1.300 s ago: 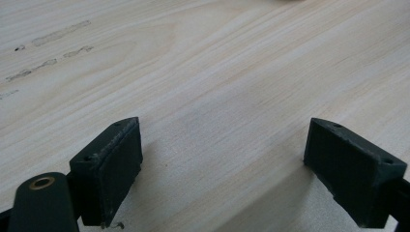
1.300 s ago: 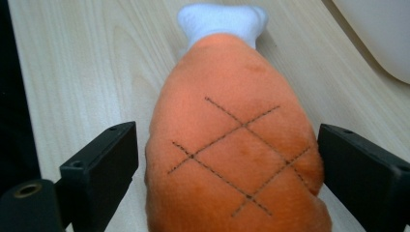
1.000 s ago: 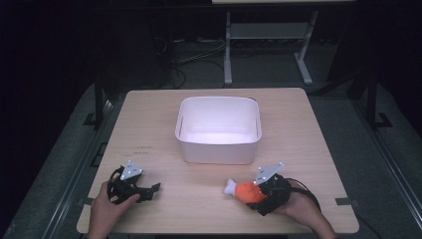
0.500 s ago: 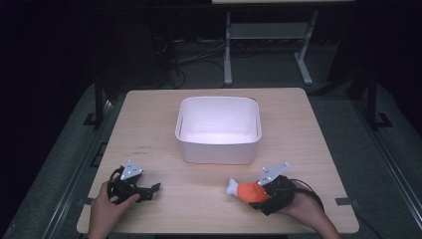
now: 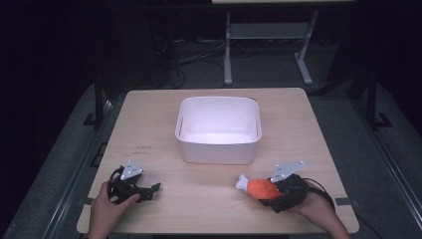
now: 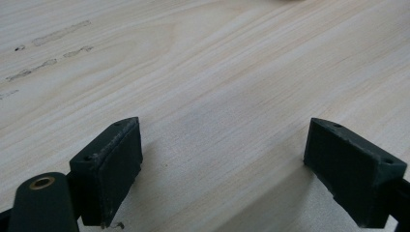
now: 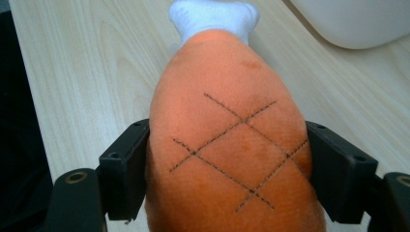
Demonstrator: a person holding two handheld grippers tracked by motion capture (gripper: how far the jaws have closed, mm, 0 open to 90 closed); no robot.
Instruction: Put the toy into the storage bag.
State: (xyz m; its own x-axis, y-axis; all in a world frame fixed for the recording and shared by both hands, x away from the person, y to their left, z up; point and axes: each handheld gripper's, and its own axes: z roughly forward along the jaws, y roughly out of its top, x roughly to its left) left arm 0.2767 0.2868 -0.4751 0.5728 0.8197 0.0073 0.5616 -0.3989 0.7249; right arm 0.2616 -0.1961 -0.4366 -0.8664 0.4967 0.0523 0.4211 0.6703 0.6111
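We see the right gripper [image 5: 266, 191] near the table's [image 5: 209, 186] right front edge, its jaws having just been closing and now pressing both sides of the orange plush drumstick [image 5: 260, 187], white tip pointing left. The left gripper [image 5: 144, 191] rests near the left front, jaws wide apart over bare wood. The white bin [image 5: 218, 145] stands farther back, centre.
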